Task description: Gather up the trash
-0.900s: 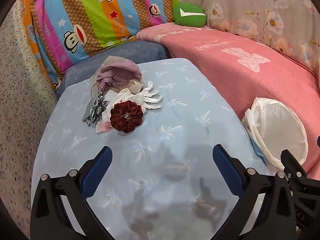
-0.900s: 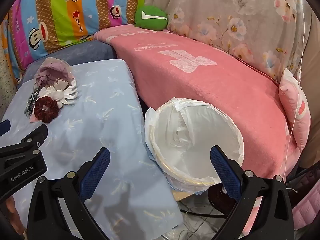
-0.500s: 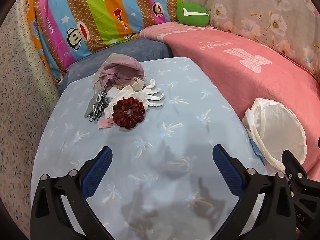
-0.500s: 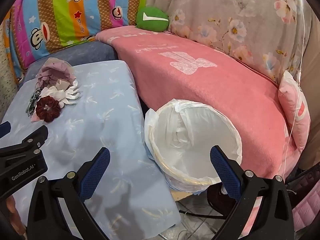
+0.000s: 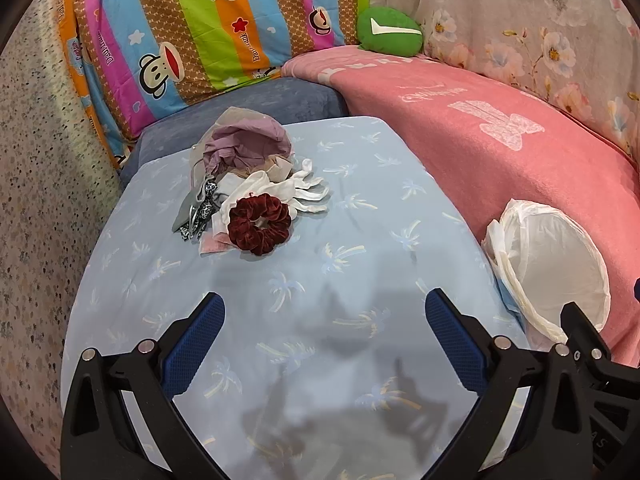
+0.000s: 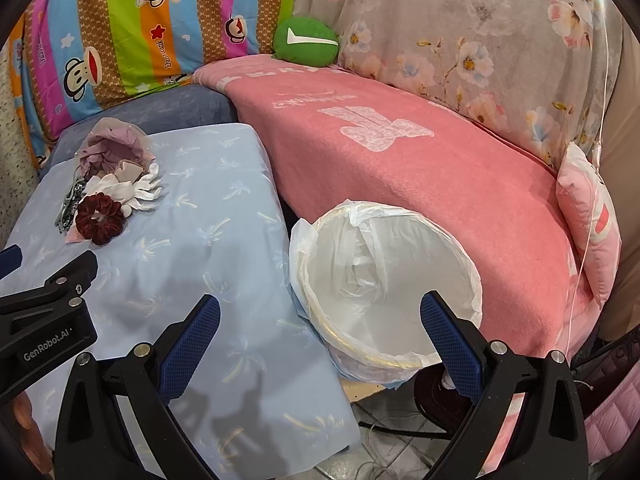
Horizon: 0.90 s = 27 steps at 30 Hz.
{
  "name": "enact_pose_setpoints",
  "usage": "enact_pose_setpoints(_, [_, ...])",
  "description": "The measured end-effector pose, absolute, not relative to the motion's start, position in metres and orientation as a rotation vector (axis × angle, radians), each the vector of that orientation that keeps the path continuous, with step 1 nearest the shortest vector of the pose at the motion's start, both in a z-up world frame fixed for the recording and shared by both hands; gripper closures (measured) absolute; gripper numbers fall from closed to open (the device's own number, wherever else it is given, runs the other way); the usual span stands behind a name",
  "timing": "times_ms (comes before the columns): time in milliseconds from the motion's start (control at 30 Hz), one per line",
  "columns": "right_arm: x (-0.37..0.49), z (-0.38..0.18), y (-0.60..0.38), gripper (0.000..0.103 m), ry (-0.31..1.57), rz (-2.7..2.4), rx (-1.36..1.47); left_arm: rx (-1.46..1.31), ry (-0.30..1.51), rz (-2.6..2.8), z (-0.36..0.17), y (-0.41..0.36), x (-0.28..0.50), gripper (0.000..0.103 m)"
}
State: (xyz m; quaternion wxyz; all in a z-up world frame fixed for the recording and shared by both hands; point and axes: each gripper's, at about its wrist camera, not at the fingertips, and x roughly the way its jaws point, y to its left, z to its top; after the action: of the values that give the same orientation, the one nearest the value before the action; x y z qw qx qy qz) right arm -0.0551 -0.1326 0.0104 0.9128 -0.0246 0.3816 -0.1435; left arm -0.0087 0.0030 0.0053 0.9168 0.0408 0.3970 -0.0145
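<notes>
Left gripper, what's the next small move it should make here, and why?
Probably ease the left gripper forward and down toward the dark red scrunchie. Its jaws stand wide open and empty over the blue palm-print cloth, short of the pile, and the scrunchie is the nearest item, lying on top. The lined trash bin waits empty beside the cloth.

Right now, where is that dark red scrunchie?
The scrunchie lies on the light blue cloth, at the front of the small pile, touching the white glove, left of the lined bin.
</notes>
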Motion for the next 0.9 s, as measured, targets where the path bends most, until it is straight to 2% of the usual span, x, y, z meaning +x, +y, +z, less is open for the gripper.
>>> enact_pose_setpoints(900, [-0.0600,0.0107,-0.1342,0.006,0.785,-0.301,-0.056,0.080,0.813,-0.016,0.0072,0.0017,-0.0124,0.007])
